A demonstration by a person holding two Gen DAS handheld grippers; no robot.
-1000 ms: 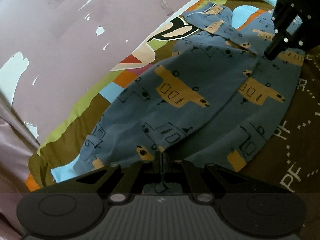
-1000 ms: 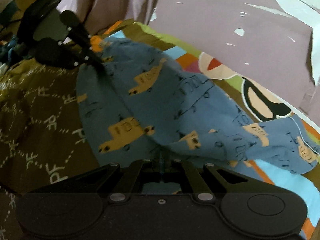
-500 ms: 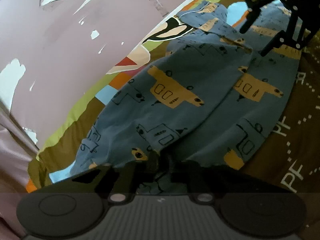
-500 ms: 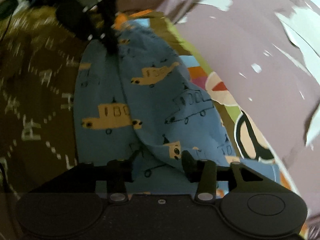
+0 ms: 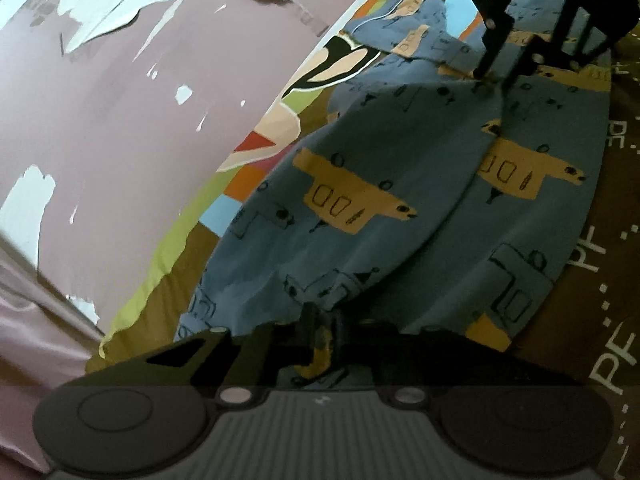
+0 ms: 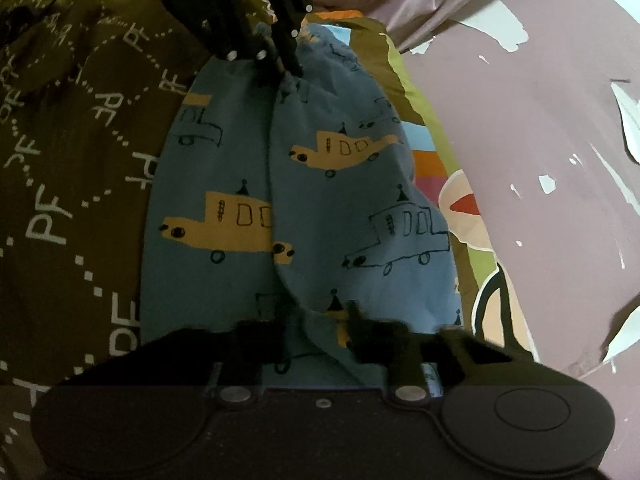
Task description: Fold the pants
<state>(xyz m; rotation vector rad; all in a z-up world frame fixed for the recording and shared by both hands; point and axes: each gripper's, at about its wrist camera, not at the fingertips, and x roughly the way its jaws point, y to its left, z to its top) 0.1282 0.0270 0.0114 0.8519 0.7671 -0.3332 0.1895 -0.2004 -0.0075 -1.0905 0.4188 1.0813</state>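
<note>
Left wrist view shows the blue pants [image 5: 380, 184], printed with yellow and outlined cars, lying on a brown bedsheet [image 5: 600, 248] that carries white "PF" letters. One layer of the cloth is folded over the other, and its curved edge runs from the near end of the garment to the far end. Beside the pants, along the side toward the wall, a colourful blanket [image 5: 256, 184] with green, orange and light blue patches is under the cloth. Behind it stands a pink wall [image 5: 120, 140] with white spots where the paint is peeled.

At the bottom of this view the left gripper [image 5: 323, 330] has just been closing, and its two fingers now stand close together with a bunch of the blue cloth between them; the pads press on the near edge of the pants. At the far end of the garment the right gripper [image 5: 494, 80] comes down with its tips on the cloth.

In the right wrist view the same pants [image 6: 320, 200] stretch away from the camera, and the left gripper [image 6: 286, 68] pinches the gathered far end. The right gripper [image 6: 320, 320] has also just been closing. Its fingers are blurred here, but cloth seems to be caught between them at the near hem, so it is probably clamped on the pants.
</note>
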